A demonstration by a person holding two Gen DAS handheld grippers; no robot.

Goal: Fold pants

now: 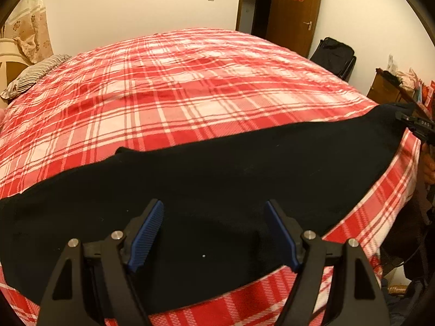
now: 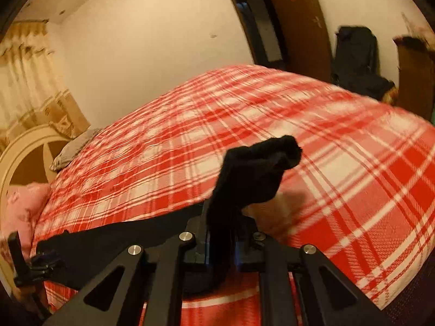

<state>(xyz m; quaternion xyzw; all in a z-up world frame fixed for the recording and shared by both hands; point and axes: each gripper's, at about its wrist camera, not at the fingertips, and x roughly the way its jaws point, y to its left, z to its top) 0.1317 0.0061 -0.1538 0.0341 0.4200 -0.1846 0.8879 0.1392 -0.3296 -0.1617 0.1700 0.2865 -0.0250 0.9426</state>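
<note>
Black pants (image 1: 217, 174) lie stretched in a long band across the near edge of the bed. My left gripper (image 1: 214, 231) is open, its blue pads (image 1: 146, 233) spread just above the pants' near part, holding nothing. My right gripper (image 2: 221, 241) is shut on one end of the pants (image 2: 252, 174); a bunch of black cloth sticks up past the fingers and is lifted off the bed. In the left wrist view the right gripper (image 1: 417, 127) shows at the far right, at the pants' end. The left gripper (image 2: 32, 263) shows at the lower left of the right wrist view.
The bed has a red and white plaid sheet (image 1: 190, 81). A striped pillow (image 1: 35, 73) and a pink pillow (image 2: 21, 212) lie at the headboard end. A brown door (image 1: 293, 8), a black bag (image 1: 334, 54) and a wooden cabinet (image 1: 386, 87) stand beyond the bed.
</note>
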